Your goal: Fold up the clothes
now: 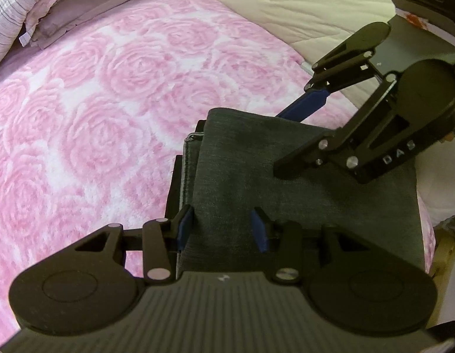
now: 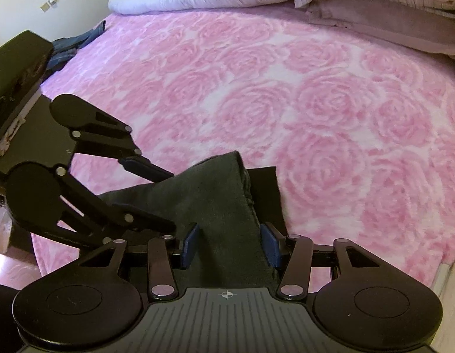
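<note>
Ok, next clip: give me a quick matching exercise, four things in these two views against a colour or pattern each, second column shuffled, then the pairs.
Things:
1. folded garment
2. bedspread
3. quilt
4. finger pads

Colours:
A. cream
B. blue
C. dark grey
D. pink roses

Pairs: 1-C, 2-D, 3-A, 4-B

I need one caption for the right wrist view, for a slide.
Both grippers, right and left, straddle a folded dark grey garment on a pink rose-patterned blanket.
</note>
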